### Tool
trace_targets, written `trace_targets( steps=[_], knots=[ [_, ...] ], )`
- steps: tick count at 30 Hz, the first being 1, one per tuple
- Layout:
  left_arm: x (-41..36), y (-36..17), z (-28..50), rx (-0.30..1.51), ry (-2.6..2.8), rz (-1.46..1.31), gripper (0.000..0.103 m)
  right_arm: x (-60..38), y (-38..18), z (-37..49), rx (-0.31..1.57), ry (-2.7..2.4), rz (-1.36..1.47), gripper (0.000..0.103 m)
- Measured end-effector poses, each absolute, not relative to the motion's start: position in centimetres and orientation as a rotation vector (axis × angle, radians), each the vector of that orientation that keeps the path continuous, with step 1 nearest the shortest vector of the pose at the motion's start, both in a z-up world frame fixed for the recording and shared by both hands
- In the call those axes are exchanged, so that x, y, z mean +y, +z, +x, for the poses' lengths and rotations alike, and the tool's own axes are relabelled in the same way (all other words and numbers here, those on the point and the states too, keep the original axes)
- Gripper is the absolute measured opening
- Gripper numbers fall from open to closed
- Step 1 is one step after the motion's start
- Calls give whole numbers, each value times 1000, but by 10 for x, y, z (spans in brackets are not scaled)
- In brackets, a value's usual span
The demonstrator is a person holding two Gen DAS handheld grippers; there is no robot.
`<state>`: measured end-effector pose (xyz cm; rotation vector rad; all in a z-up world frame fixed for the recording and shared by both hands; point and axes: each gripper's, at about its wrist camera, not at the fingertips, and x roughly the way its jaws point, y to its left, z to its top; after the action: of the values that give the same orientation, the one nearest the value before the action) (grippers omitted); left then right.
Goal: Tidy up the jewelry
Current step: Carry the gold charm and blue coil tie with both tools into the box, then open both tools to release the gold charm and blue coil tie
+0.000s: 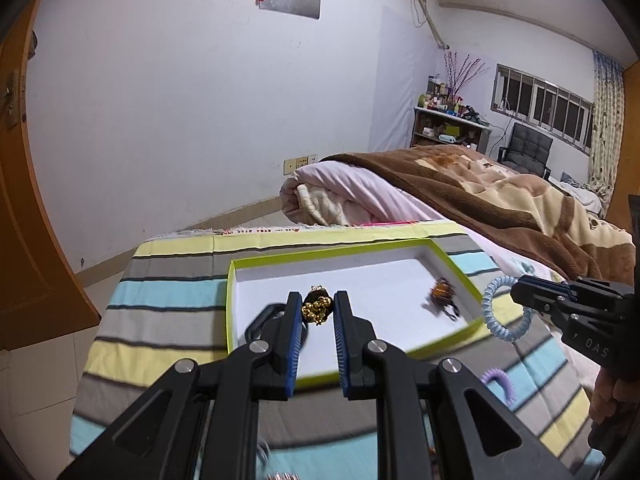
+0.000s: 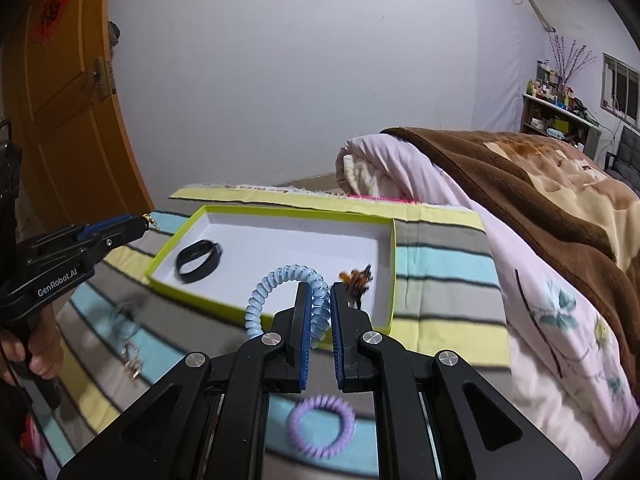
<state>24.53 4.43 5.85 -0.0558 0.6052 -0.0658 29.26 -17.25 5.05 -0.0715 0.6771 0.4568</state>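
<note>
Here we are pinching a knobbly gold bead cluster (image 1: 317,309) in our left gripper (image 1: 317,307) and a ribbed, pale-blue coil band (image 2: 280,296) in our right gripper (image 2: 320,294), both hanging above the shallow green-rimmed cardboard tray (image 2: 394,280) holding a smooth black bangle (image 2: 199,261).

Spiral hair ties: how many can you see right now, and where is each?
2. A light blue spiral hair tie is pinched in the right gripper, near the tray. A purple spiral hair tie lies on the striped cloth, outside the tray. Others may be hidden.
</note>
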Motion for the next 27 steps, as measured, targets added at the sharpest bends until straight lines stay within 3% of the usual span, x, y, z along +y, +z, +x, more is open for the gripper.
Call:
trace_targets(
  steps=[27],
  knots=[
    [76, -12, 363, 840, 44, -44, 17, -149, -14, 426, 891, 392, -66, 9]
  ],
)
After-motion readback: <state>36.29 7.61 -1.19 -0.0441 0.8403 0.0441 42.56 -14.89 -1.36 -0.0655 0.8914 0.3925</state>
